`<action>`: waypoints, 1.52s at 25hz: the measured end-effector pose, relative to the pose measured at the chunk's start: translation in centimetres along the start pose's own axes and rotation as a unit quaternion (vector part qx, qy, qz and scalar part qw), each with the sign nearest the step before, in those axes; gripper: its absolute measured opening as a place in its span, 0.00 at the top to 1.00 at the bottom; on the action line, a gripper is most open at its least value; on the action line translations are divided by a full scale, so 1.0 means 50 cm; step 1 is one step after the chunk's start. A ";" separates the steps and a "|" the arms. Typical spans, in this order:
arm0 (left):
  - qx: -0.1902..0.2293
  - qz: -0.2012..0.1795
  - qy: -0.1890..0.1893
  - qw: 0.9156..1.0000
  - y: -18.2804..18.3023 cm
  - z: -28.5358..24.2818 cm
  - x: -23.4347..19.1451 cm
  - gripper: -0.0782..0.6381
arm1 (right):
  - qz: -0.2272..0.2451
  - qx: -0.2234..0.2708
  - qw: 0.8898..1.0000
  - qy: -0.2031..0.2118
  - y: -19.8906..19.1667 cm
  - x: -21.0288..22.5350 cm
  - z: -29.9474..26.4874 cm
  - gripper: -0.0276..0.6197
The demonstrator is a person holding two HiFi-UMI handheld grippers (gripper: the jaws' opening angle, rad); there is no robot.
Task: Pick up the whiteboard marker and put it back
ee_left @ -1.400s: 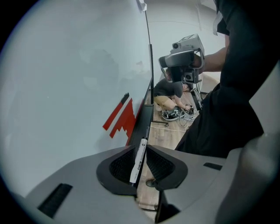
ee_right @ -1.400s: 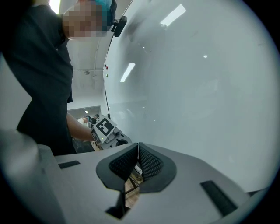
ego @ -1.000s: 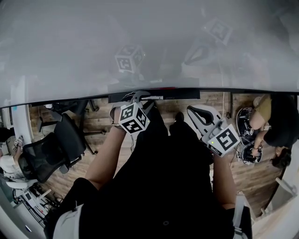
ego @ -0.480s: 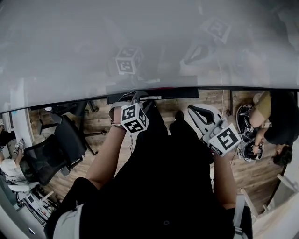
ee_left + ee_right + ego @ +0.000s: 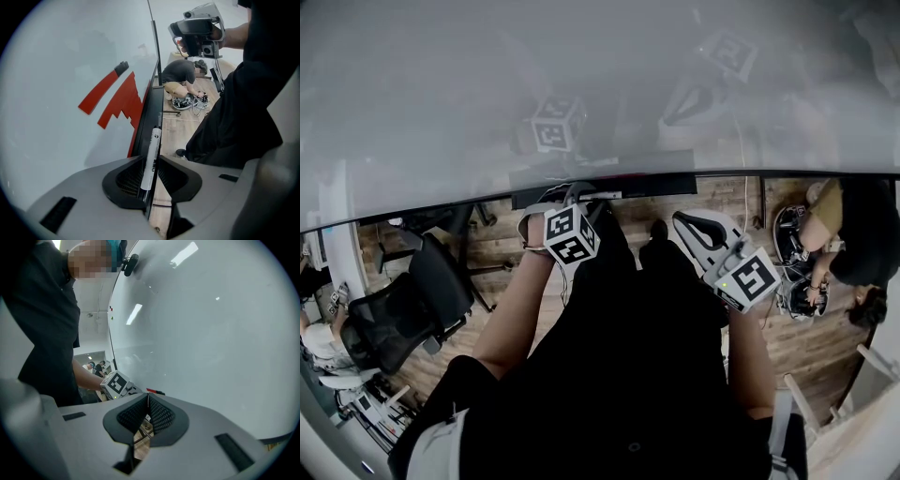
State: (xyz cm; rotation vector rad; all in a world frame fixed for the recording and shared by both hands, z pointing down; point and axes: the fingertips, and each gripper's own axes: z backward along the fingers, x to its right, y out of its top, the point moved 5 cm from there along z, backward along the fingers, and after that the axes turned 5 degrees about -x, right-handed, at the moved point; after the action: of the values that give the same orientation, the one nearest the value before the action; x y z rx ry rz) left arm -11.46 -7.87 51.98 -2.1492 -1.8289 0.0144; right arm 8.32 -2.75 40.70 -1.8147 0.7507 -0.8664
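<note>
This looks like an office or work room. A big shiny white whiteboard (image 5: 487,94) fills the wall. A black mesh desk chair on wheels (image 5: 403,309) stands on the brown wooden plank floor (image 5: 502,246). A person in dark clothes (image 5: 180,72) bends over tangled cables (image 5: 187,101).

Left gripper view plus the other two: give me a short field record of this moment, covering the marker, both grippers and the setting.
setting: whiteboard with a black tray ledge along its lower edge
whiteboard marker: white barrel, between the left jaws, lined up along the ledge; contact with the ledge unclear
left gripper: shut on the marker
right gripper: jaws together, empty, facing the board
</note>
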 end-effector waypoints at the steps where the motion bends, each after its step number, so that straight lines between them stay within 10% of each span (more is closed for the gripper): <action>1: 0.001 0.000 -0.001 1.000 0.000 0.000 0.000 0.74 | -0.003 0.005 1.000 -0.001 0.005 -0.002 -0.001 0.93; 27: 0.024 -0.013 -0.014 1.000 0.006 0.019 0.001 0.79 | 0.003 -0.003 1.000 0.006 -0.004 0.007 -0.008 0.93; 34: 0.120 0.021 0.015 0.992 0.043 0.085 0.004 0.79 | 0.023 0.003 1.000 0.020 0.020 0.001 -0.009 0.93; 38: 0.215 0.066 0.019 0.974 0.076 0.147 0.002 0.79 | 0.041 0.004 0.999 0.019 0.041 0.001 -0.002 0.93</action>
State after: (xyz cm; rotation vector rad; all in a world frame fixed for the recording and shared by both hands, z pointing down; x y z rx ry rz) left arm -9.33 -6.55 44.09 -1.9383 -1.4894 0.3627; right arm 8.02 -3.54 38.84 -1.7529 0.8389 -0.8522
